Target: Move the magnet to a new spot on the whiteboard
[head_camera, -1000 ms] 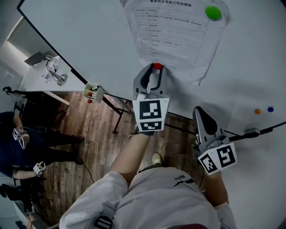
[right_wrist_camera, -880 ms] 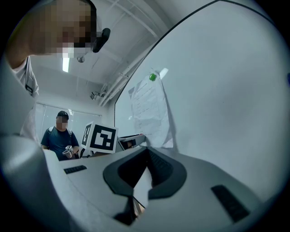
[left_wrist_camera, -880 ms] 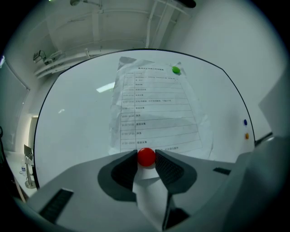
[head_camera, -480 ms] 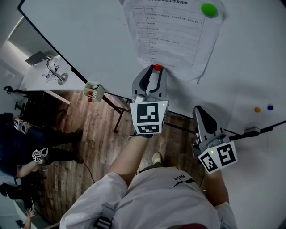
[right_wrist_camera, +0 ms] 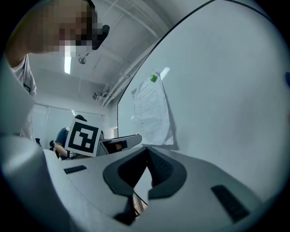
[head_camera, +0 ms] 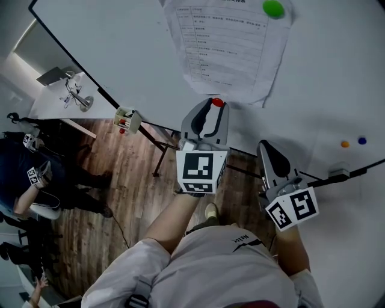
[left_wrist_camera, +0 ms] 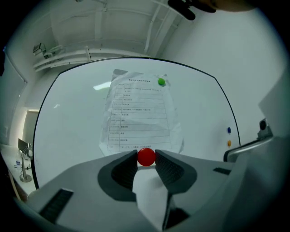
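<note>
Now: red magnet (left_wrist_camera: 146, 157), clamped between the jaws of the left gripper (head_camera: 215, 106), has been drawn down off the paper sheet (head_camera: 225, 48) since a second ago and sits just below its lower edge at the whiteboard (head_camera: 120, 54), so relocation has likely begun; right gripper (head_camera: 265, 148) closed, empty.

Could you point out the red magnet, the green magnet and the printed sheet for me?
red magnet (left_wrist_camera: 146, 157): left gripper view, centre of its face.
green magnet (head_camera: 274, 8): head view, its middle.
printed sheet (head_camera: 231, 51): head view, middle of the page.
</note>
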{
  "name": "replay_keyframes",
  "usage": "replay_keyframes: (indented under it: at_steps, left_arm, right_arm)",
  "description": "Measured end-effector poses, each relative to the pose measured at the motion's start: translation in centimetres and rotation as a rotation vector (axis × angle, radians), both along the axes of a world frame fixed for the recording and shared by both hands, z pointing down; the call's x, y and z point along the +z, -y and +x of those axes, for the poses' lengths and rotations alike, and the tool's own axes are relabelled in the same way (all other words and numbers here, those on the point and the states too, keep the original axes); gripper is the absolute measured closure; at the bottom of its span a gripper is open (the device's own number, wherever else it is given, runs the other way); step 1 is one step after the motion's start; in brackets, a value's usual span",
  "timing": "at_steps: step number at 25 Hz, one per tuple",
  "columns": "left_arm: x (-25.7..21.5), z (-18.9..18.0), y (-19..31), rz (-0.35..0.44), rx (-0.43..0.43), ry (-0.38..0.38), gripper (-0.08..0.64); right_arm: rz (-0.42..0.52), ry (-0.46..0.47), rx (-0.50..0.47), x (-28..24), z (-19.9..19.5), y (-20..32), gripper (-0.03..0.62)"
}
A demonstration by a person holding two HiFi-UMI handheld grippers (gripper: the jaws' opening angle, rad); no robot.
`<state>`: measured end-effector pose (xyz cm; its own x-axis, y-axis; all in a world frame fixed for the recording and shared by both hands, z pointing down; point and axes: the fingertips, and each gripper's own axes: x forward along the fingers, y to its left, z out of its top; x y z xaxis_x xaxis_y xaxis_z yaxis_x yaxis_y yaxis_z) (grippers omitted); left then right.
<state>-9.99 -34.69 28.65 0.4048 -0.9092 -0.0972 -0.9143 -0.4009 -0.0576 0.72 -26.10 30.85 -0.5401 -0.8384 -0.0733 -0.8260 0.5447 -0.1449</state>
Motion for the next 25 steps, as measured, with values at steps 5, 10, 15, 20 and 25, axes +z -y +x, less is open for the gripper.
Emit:
replay_keyframes:
  at_steps: [5, 10, 15, 20, 25]
  left_arm:
    - [0.6, 1.0, -2.6, -0.015, 0.029, -0.008, 0.428]
    - [1.2, 2.0, -5.4, -0.037, 0.055, -0.023, 0.428]
    - [1.5, 2.9, -8.1, -0.044, 0.075, -0.039, 0.428]
    - [1.6, 3.6, -10.4, -0.043, 0.079, -0.046, 0.428]
    - [2.0, 4.3, -12.3, -0.052, 0.089, -0.049, 0.428]
  right_arm:
    - [-0.001, 0.000, -0.014, 0.1, 0.2, -0.9, 0.578]
    - [0.004, 0.005, -0.024, -0.1, 0.8, -2.0, 0.578]
    - [0.013, 0.007, -0.038, -0.3, 1.0, -3.2, 0.578]
    - [0.018, 0.006, -0.051, -0.3, 1.2, -4.5, 0.578]
    - [0.017, 0.008, -0.058, -0.2, 1.5, -5.5, 0.578]
